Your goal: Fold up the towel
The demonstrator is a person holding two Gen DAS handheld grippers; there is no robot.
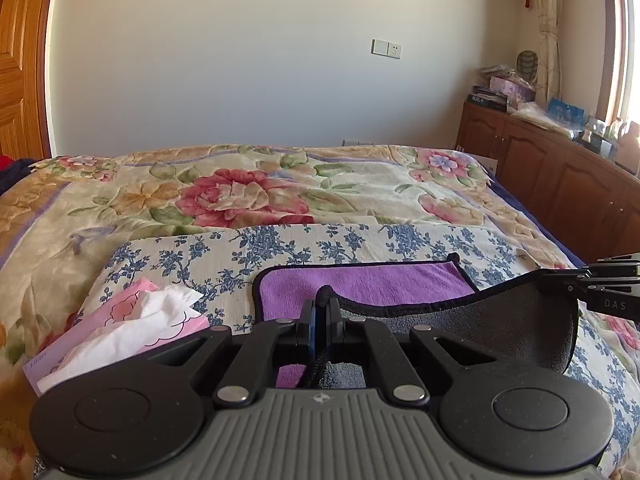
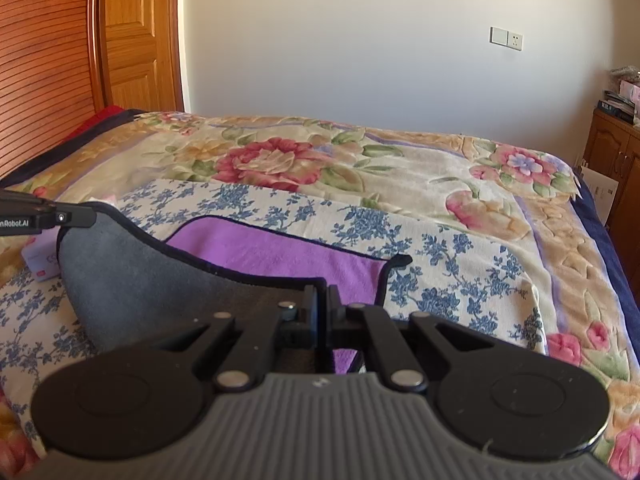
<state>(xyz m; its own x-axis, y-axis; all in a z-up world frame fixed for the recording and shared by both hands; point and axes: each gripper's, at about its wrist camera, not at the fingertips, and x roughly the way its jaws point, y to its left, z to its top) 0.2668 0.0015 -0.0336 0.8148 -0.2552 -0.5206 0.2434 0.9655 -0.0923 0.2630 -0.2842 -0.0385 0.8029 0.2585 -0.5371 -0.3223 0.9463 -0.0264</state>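
Note:
A towel, purple [image 1: 360,284] on one face and grey [image 1: 500,320] on the other with black trim, lies on a blue-flowered cloth [image 1: 280,248] on the bed. Its near edge is lifted off the bed, grey side up. My left gripper [image 1: 322,304] is shut on the near left corner. My right gripper [image 2: 323,300] is shut on the near right corner; it also shows at the right edge of the left wrist view [image 1: 560,284]. The towel's purple far part [image 2: 272,248] lies flat, the grey lifted part [image 2: 132,272] sags between the grippers.
A pink tissue pack [image 1: 132,328] with white tissue sticking out lies left of the towel. The bed has a flowered blanket [image 1: 240,192]. A wooden cabinet [image 1: 560,172] with clutter stands at the right, a wooden door [image 2: 136,36] at the left.

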